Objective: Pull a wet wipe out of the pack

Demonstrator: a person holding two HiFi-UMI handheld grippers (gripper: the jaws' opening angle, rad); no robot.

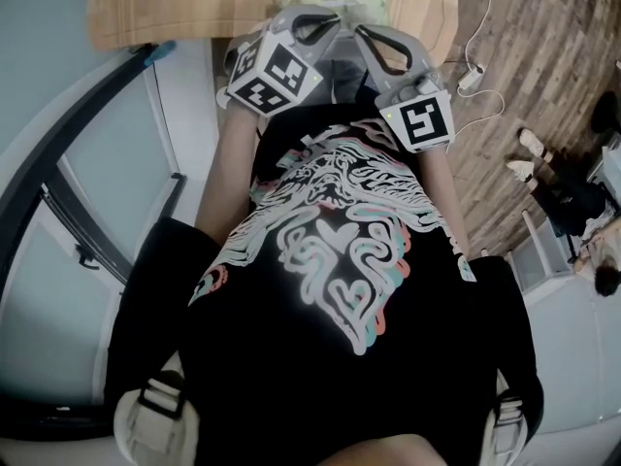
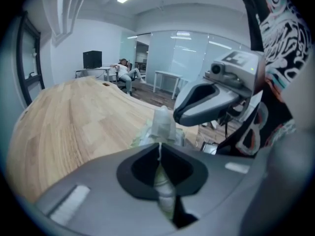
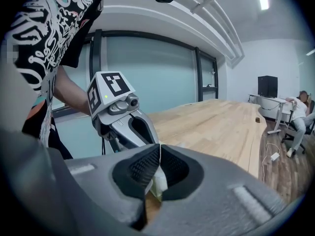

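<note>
Wet wipe (image 2: 161, 121) up out of the pack (image 2: 143, 138) at the near edge of the wooden table (image 1: 194, 8), a pale crumpled tuft. Far behind at the left, dark monitor (image 2: 92, 59), then a seated person (image 2: 125, 72). Black printed shirt (image 1: 330, 289) blocking most of the head view; white cable (image 1: 473, 74) and shoes (image 1: 531, 144) on the plank floor at the right. Left gripper (image 2: 160, 150) clamped on the wipe, jaws pressed together. Right gripper (image 3: 160, 150) just beside, jaws together too, pinching a pale green-edged piece (image 3: 157, 183); pack or wipe, hard to tell. Pack soft, light green, mostly hidden by both grippers.
</note>
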